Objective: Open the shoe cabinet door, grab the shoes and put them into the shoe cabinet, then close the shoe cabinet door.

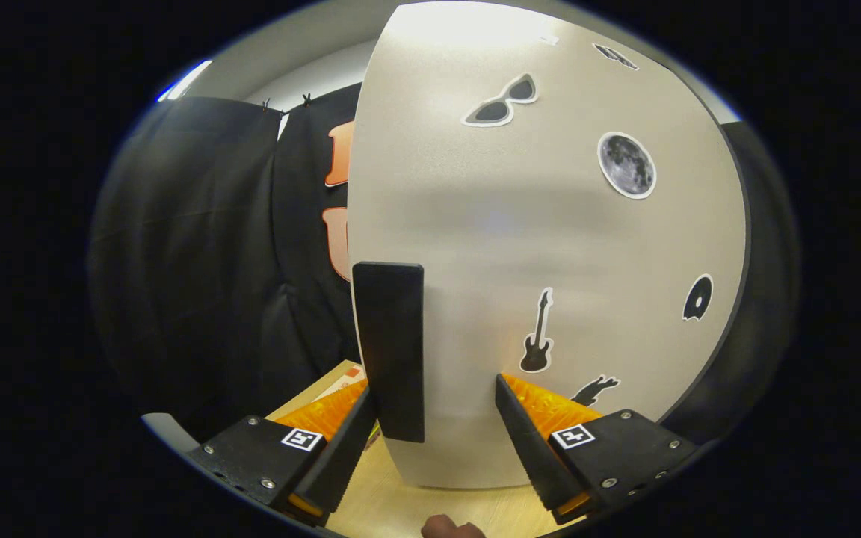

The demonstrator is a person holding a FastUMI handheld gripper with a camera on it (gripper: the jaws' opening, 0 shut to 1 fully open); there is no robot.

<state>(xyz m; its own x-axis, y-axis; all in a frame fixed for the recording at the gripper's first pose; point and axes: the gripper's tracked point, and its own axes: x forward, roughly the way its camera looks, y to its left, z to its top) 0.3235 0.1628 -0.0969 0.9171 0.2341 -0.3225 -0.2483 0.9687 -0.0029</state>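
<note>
Black cloth hangs as the backdrop on the left, a pale wall showing above it, and a light wooden floor runs underneath. Right up close stands the shoe cabinet door, a pale grey panel taking up nearly everything ahead of the gripper. On its left edge sits a black handle, an upright flat bar, and that handle lies between the two fingers, close against the left finger, while the right finger is out on the door's face, apart from the handle. So the fingers are spread, with open space between handle and right finger; whether the left finger actually touches the handle, I cannot tell. Stickers dot the door: sunglasses up top, a moon below them, a guitar just beyond the right finger, a record near the far edge, and a dark figure partly hidden behind the right finger. No readable writing on the door. Each finger mount carries a small black-and-white square marker.
</note>
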